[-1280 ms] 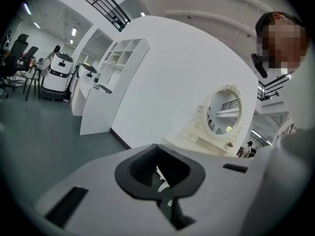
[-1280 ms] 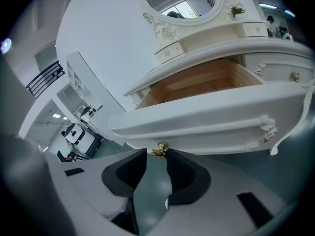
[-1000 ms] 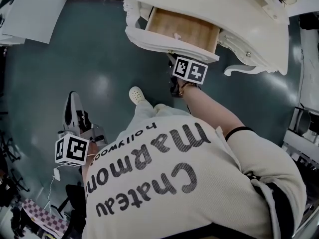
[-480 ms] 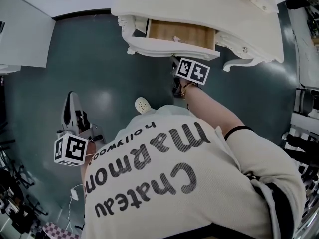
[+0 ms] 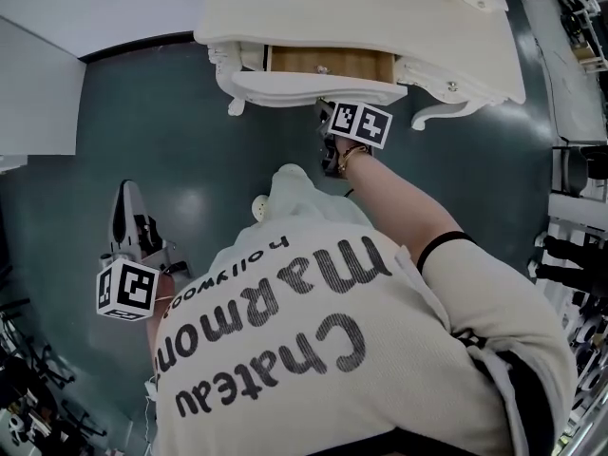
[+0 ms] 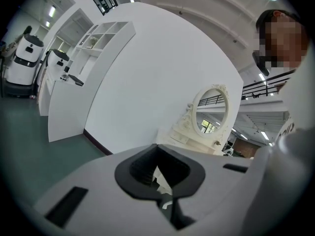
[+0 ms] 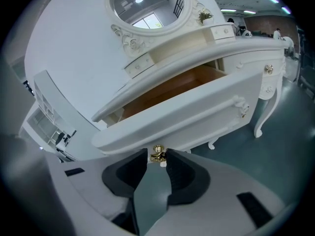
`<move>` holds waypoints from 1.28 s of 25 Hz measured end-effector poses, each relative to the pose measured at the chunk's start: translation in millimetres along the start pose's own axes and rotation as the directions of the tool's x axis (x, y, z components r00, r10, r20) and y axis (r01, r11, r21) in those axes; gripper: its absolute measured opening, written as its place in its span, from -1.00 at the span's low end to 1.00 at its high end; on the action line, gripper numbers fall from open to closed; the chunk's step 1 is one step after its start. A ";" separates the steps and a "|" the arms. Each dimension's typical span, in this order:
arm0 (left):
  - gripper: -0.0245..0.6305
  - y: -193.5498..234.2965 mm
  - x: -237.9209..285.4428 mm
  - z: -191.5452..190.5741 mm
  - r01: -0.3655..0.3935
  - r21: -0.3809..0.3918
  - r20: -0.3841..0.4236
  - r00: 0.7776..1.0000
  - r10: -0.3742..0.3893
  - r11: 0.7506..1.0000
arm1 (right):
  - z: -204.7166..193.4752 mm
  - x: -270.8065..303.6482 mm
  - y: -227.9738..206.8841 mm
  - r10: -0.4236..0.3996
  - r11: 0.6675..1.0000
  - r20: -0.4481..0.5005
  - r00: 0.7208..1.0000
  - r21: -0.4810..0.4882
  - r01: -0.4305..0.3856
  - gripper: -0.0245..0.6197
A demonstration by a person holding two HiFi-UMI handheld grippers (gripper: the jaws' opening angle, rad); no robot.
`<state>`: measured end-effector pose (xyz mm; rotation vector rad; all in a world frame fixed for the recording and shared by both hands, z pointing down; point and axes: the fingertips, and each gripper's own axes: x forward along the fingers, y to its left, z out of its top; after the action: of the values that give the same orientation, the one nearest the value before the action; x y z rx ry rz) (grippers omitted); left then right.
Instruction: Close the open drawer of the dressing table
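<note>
The cream dressing table (image 5: 380,17) stands at the top of the head view, its drawer (image 5: 313,88) still a little way out, the wooden inside (image 5: 328,63) showing. My right gripper (image 5: 326,112) is at the drawer front's lower edge. In the right gripper view the white drawer front (image 7: 197,117) fills the middle. Its gold knob (image 7: 158,155) sits between the tips of my right gripper (image 7: 157,157), which is open, with the pads close on either side. My left gripper (image 5: 124,198) hangs low at the left over the floor, far from the table. It is shut, with nothing in it (image 6: 157,157).
A curved table leg (image 5: 432,114) stands to the right of the drawer. The person's shoe (image 5: 261,204) is on the dark green floor (image 5: 171,131). A white panel (image 5: 38,103) is at the left and dark equipment (image 5: 579,217) at the right edge. The oval mirror (image 7: 145,4) tops the table.
The drawer stands less far out of the table than before. My right gripper has followed its front toward the table. The left gripper has shifted a little.
</note>
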<state>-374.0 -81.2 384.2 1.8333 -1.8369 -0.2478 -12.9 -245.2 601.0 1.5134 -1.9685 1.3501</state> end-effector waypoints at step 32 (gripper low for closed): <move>-0.91 -5.7 79.6 39.9 0.011 -0.005 0.024 1.000 -0.011 1.000 | 34.0 27.5 0.3 -0.031 1.000 -0.065 0.997 0.000 0.031 -0.50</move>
<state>-383.5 -168.0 366.5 1.8449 -1.8417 -0.2796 -14.3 -288.8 603.3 1.4754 -1.8969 1.3706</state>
